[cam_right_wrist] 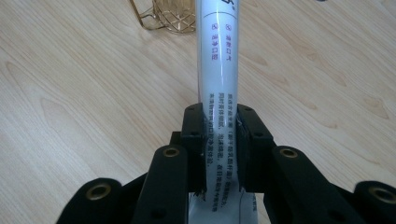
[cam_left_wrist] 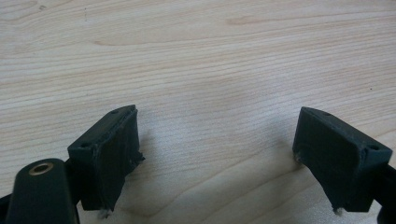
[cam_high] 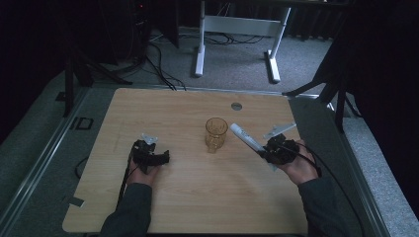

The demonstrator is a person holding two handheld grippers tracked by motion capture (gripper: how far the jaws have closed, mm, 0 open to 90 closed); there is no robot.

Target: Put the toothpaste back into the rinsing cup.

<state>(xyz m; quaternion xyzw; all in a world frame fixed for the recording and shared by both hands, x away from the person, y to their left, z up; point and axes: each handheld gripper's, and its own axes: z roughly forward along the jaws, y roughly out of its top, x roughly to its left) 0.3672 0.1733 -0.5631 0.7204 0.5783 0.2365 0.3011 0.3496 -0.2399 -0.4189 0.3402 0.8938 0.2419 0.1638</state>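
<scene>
On the near side of the pale wood-grain table (cam_high: 188, 197), two dark-sleeved forearms are coming in from the bottom edge, each hand carrying a black two-jaw gripper. At near left, the left gripper (cam_high: 154, 154) is resting low over the tabletop, well apart from the other things. Its own camera is showing the left gripper (cam_left_wrist: 217, 154) with both jaws standing wide apart, bare wood grain between them and nothing in the gap.

At near right, the right gripper (cam_high: 265, 149) is clamping the flat crimped end of a long white plastic tube with small printed text (cam_high: 245, 137). Seen along the jaws, the right gripper (cam_right_wrist: 220, 140) is pressing both black pads against the sides of the white tube (cam_right_wrist: 219, 70), which is running forward from the pads toward the far side of the frame. From above, the tube is lying at a slant, its capped end pointing far-left and sitting just beside a small amber see-through plastic mug with a handle (cam_high: 216, 133). Whether tube and mug are touching cannot be told. The mug is standing upright near the table centre, between the two grippers; its faceted base (cam_right_wrist: 169, 16) is appearing left of the tube.

Farther off, a small round grey disc (cam_high: 236, 106) is sitting near the far table edge.
</scene>
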